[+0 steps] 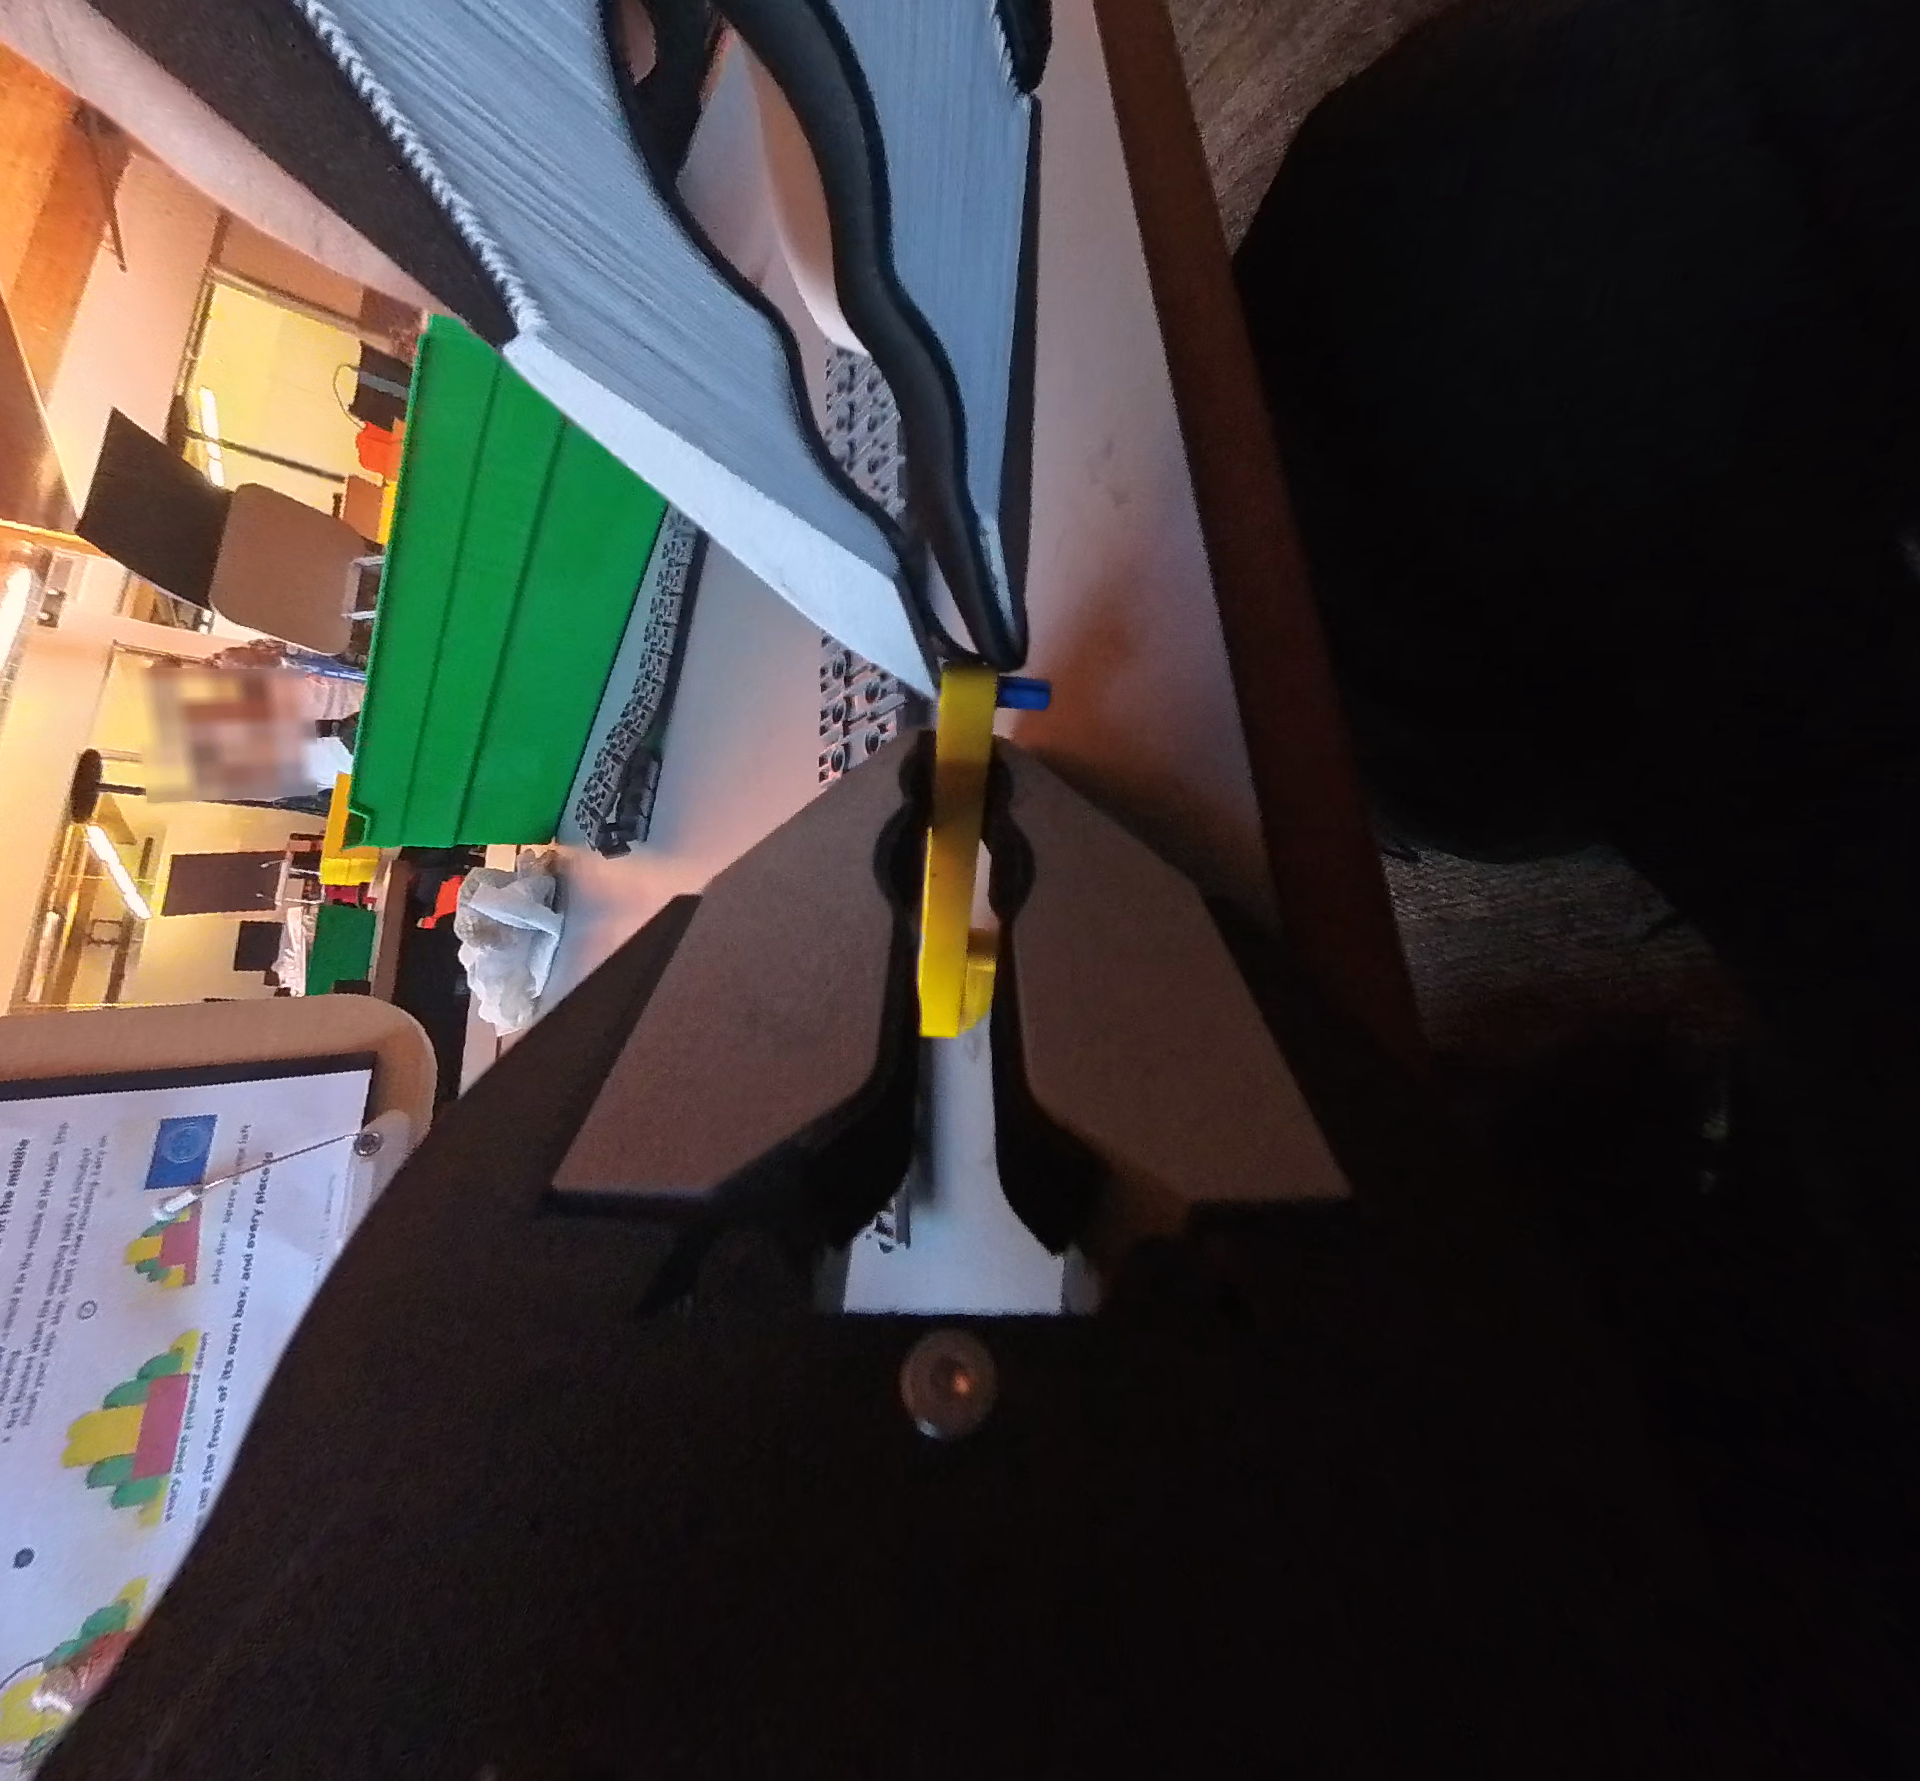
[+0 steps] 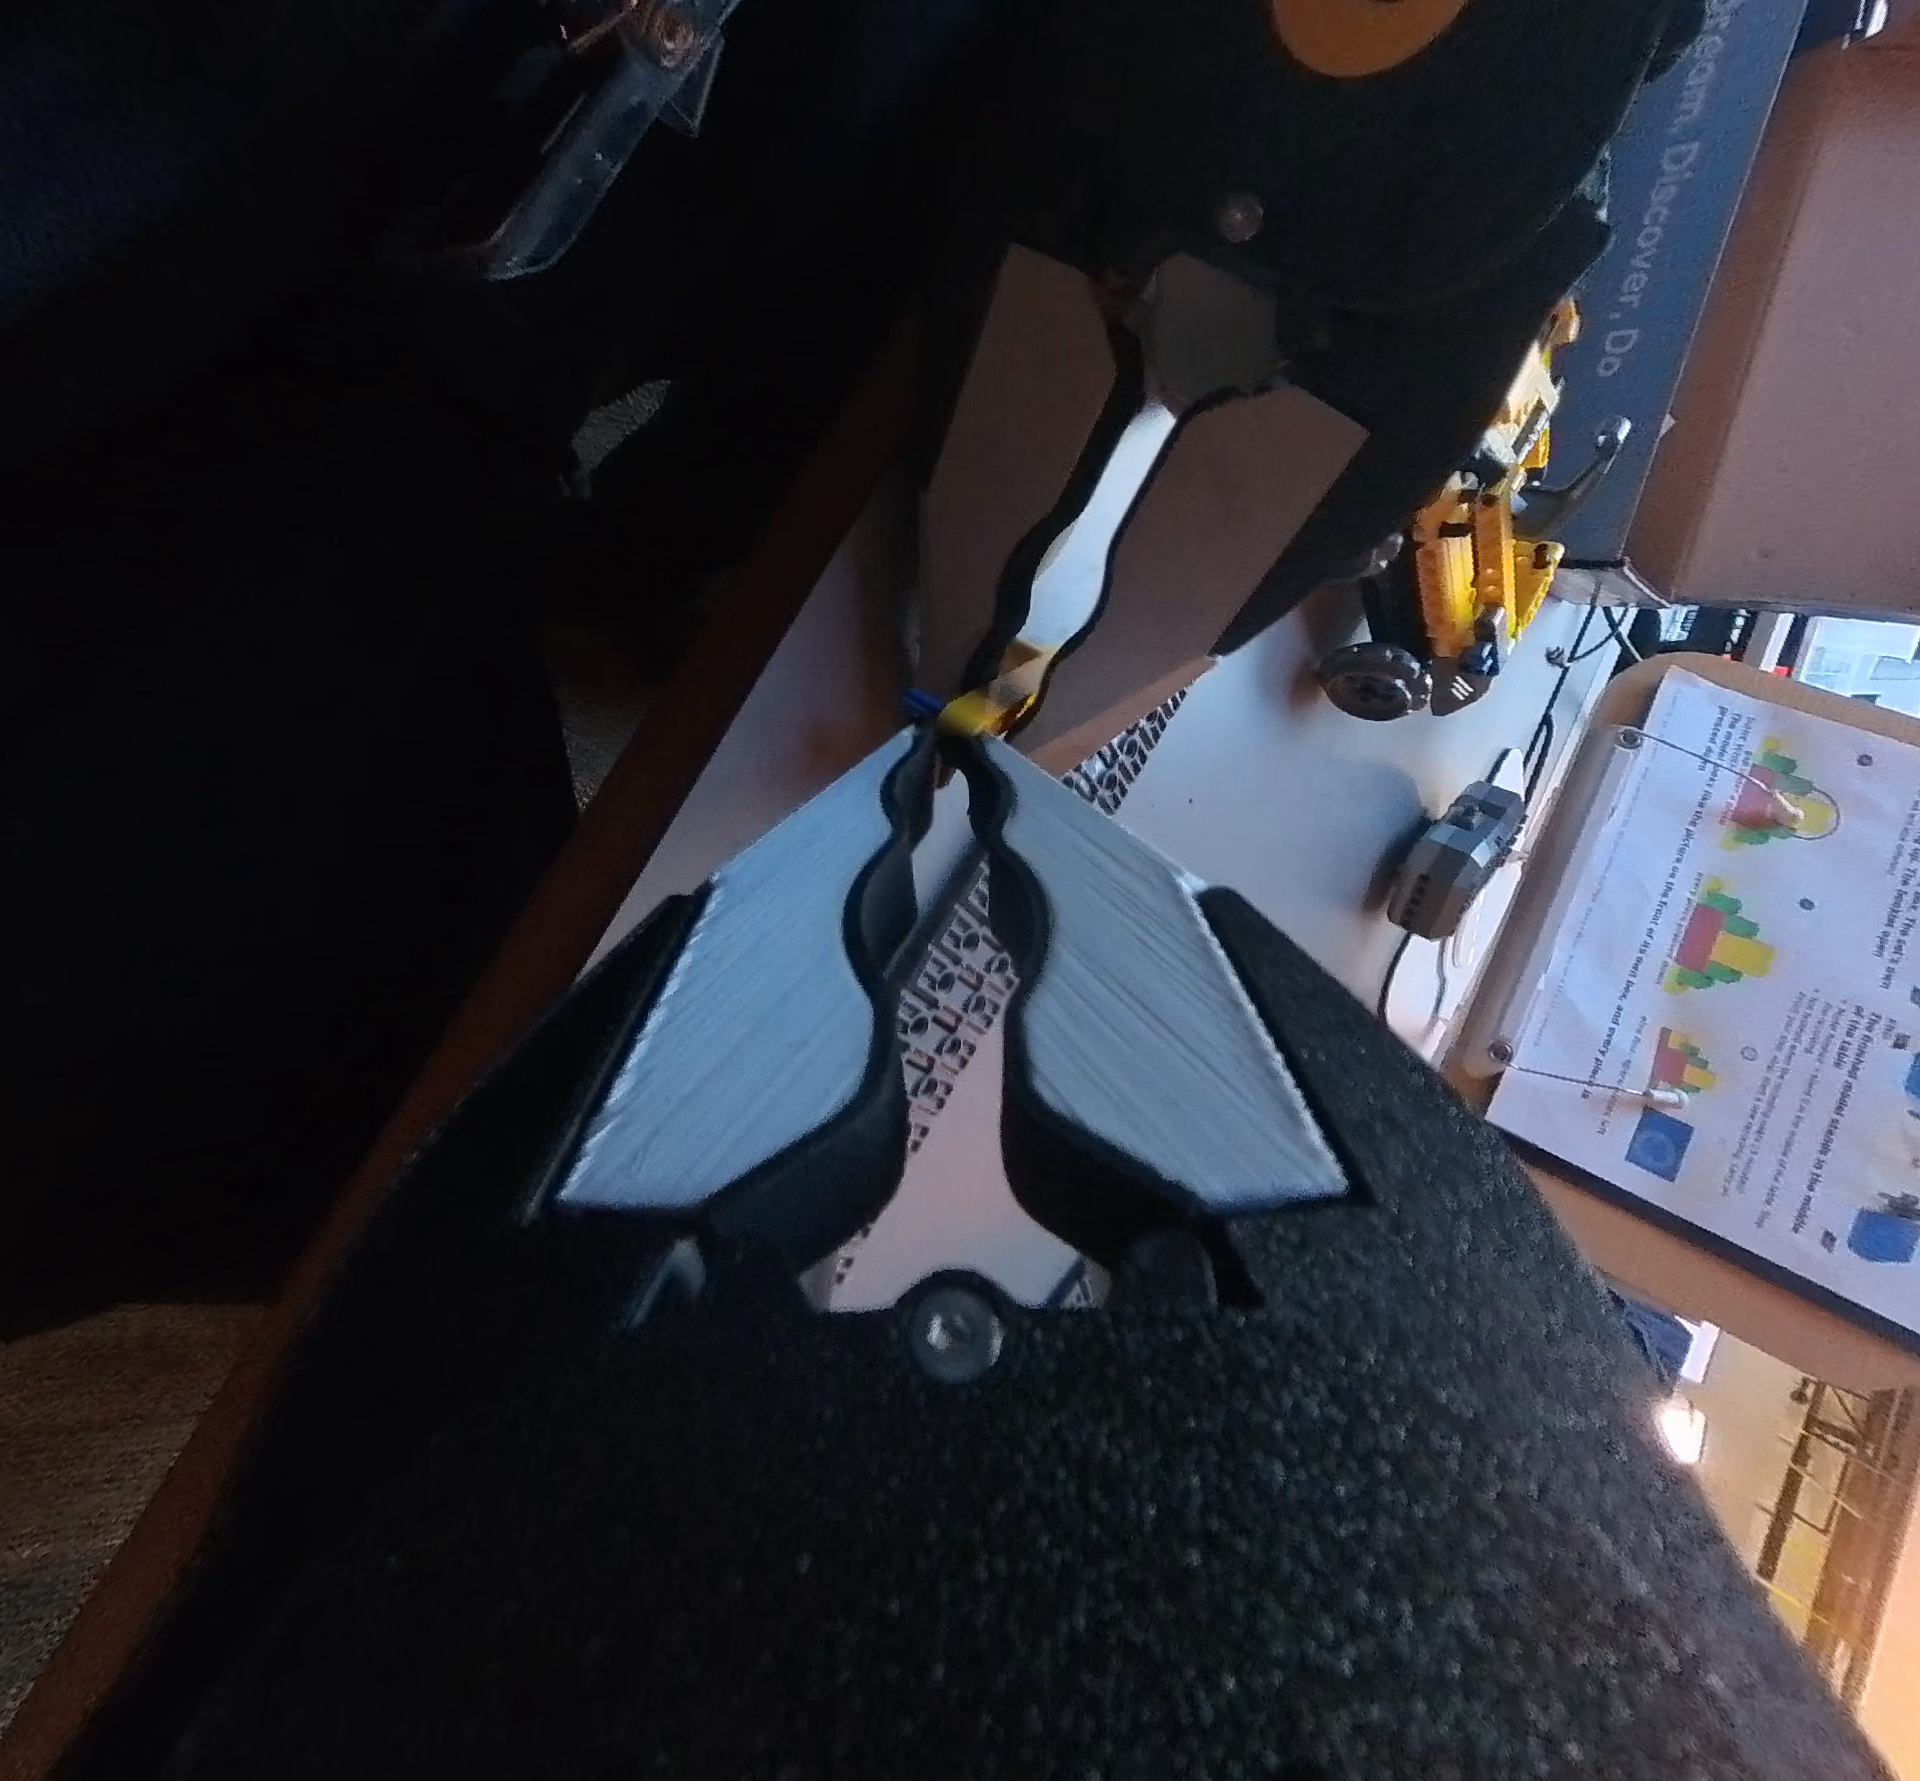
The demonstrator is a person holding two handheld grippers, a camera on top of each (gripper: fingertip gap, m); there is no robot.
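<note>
Left wrist view: the left gripper (image 1: 956,858) has its jaws clenched on a yellow beam (image 1: 954,838) above the pale surface (image 1: 1101,443). The right gripper (image 2: 948,757) pinches the beam's end beside a small blue pin (image 1: 1029,692).

A flat yellow building piece (image 1: 954,858) stands edge-on at the centre of the left wrist view, clamped between the brown pads of the left gripper (image 1: 956,801). A small blue pin (image 1: 1027,692) juts from its upper end toward the right. The right gripper (image 2: 943,752), with pale blue-grey fingers, comes down from the upper part of that view, its tips closed against the piece's top end, just beside the pin. Both hang over the pale desk (image 1: 1112,484).
</note>
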